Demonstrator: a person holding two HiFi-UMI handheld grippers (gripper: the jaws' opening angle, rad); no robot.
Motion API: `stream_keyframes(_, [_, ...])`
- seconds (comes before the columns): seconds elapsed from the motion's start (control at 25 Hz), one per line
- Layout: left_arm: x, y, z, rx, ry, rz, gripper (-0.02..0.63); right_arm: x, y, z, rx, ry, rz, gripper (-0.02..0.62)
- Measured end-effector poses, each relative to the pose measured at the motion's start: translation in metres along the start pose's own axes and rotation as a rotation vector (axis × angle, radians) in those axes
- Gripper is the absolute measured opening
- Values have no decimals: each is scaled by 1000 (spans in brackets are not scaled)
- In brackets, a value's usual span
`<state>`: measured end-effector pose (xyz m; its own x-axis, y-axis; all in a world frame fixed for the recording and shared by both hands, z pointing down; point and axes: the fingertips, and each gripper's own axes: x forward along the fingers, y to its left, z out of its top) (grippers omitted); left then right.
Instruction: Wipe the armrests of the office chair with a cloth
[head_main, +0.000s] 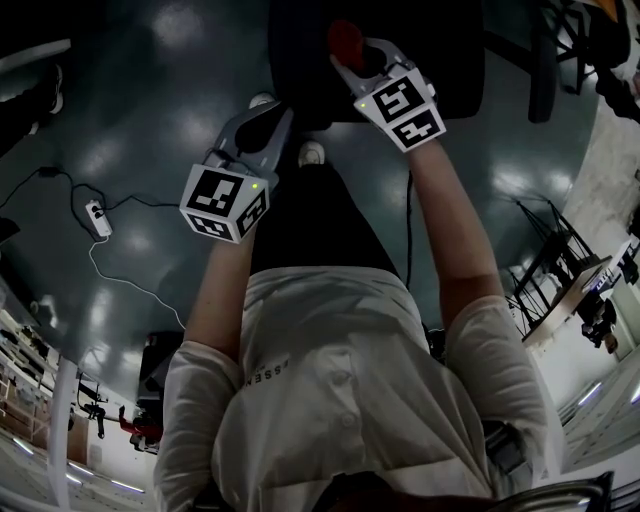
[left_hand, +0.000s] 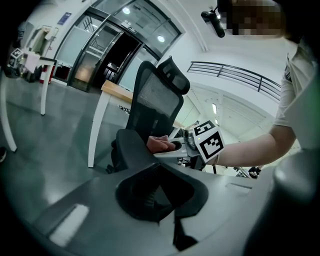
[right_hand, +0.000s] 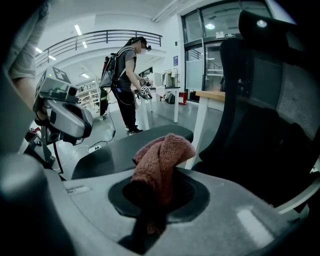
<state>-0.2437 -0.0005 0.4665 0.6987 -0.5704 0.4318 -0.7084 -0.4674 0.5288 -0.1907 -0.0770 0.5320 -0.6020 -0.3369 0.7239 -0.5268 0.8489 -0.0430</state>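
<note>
— What is the left gripper (head_main: 268, 118) doing?

— Nothing. Its jaws are together and nothing is in them. It is off to one side, apart from the armrest (right_hand: 107, 157).

— Where is the cloth (right_hand: 161, 159)?

— Go right and you find it. It is a red lump on top of the armrest. It looks like it touches the pad.

— Who has it?

— The right gripper (left_hand: 176, 146). Its jaws are squeezed tight on the cloth, and the loose end flops out past them.

— Which way does the armrest go?

— It is long and flat. Seen from the right gripper, it runs from the near left to the far right, toward the back of the chair (left_hand: 157, 100). The cloth is over the far right part. So most of the bare pad lies to the left of the cloth.

— So which way should the wipe go?

— I think along the long way of the pad, sliding left from where the cloth is. Going across would miss most of it.

— Which gripper is closer?

— The right one, by a lot. It is right at the pad. The left one is well apart and has no cloth, so I think the right one must do the wiping.

— Can you see the other armrest?

— I cannot find it in these views.
</note>
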Motion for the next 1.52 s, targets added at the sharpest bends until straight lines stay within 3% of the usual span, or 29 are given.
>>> stream_keyframes(0.6, [-39, -38, -42, -25, -65, 69, 17, -41, 91, -55, -50, 60, 34, 49])
stream_keyframes(1.0, [-58, -48, -66, -42, -90, 123, 17, -44, 130, -64, 126, 44, 38, 49])
stream_keyframes(1.12, [-65, -49, -68, -16, -89, 141, 17, -38, 133, -59, 163, 65, -2, 49])
stream_keyframes(1.36, [-80, -35, -68, -44, -122, 171, 17, -28, 132, -56, 226, 65, -72, 51])
stream_keyframes(1.52, [-85, -22, -70, -65, -123, 195, 17, -18, 133, -49, 360, 33, -90, 51])
